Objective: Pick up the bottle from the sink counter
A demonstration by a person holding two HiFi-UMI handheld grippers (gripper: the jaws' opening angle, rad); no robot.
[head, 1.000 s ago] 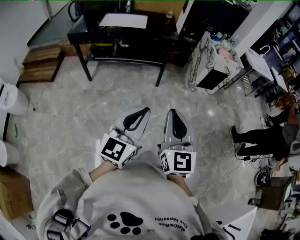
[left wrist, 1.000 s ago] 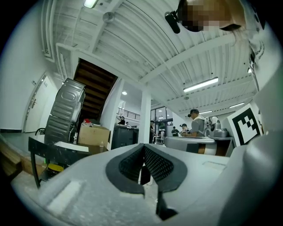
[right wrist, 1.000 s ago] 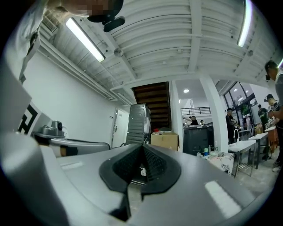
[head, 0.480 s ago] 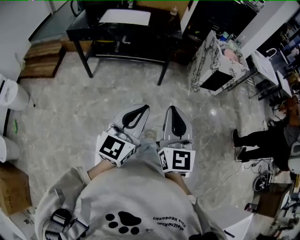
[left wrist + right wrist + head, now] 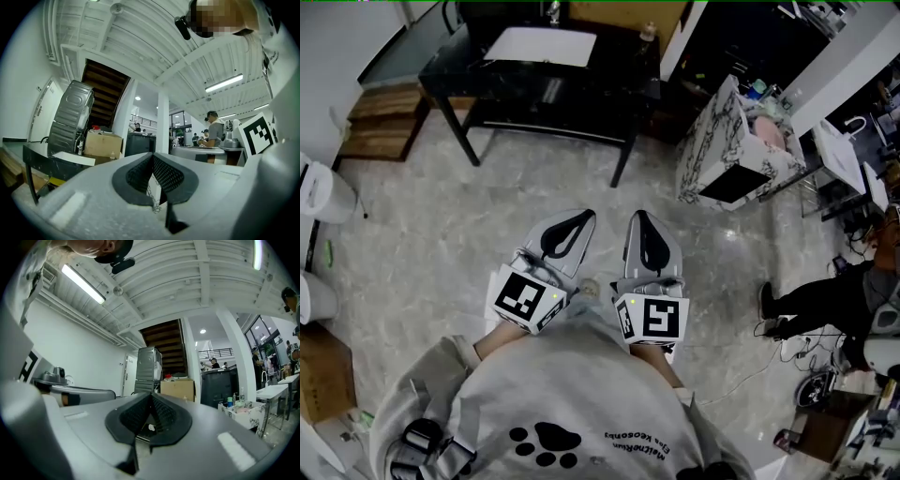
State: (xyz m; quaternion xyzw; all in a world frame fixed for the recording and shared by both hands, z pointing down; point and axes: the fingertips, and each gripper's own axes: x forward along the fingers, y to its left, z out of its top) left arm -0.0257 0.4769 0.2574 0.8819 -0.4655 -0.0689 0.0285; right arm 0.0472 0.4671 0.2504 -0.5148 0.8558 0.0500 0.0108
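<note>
Currently no bottle is lying between the jaws of either hand-held gripper. One small bottle [image 5: 648,31] is standing at the far edge of the black tabletop [image 5: 609,70], well apart from both grippers, beside a white sheet [image 5: 542,44] that is lying flat on the same top. The sink counter [image 5: 836,150], a white top with a curved tap [image 5: 853,124], is showing at the right edge of the head view. Whether a bottle is standing on it I cannot tell, because it is too small there. Between this counter and the black tabletop a marble-patterned box [image 5: 708,141] is standing on the floor [image 5: 441,216], with some small containers inside it.

The left hand-held gripper [image 5: 581,217] is pointing forward over the floor with its jaws closed. In the left gripper view the two dark pads are meeting at their tips and nothing is sitting between them. The right hand-held gripper [image 5: 639,217] is being held just beside it, almost parallel, also with the jaws closed together and empty. Both are being kept close to the person's grey sweatshirt [image 5: 553,394], and each marker cube is facing up toward the head camera.

Farther out, wooden steps [image 5: 380,122] are standing at the left near the wall, a cardboard box [image 5: 323,384] is sitting at the lower left, and another person [image 5: 816,300] in dark clothes is staying at the right.
</note>
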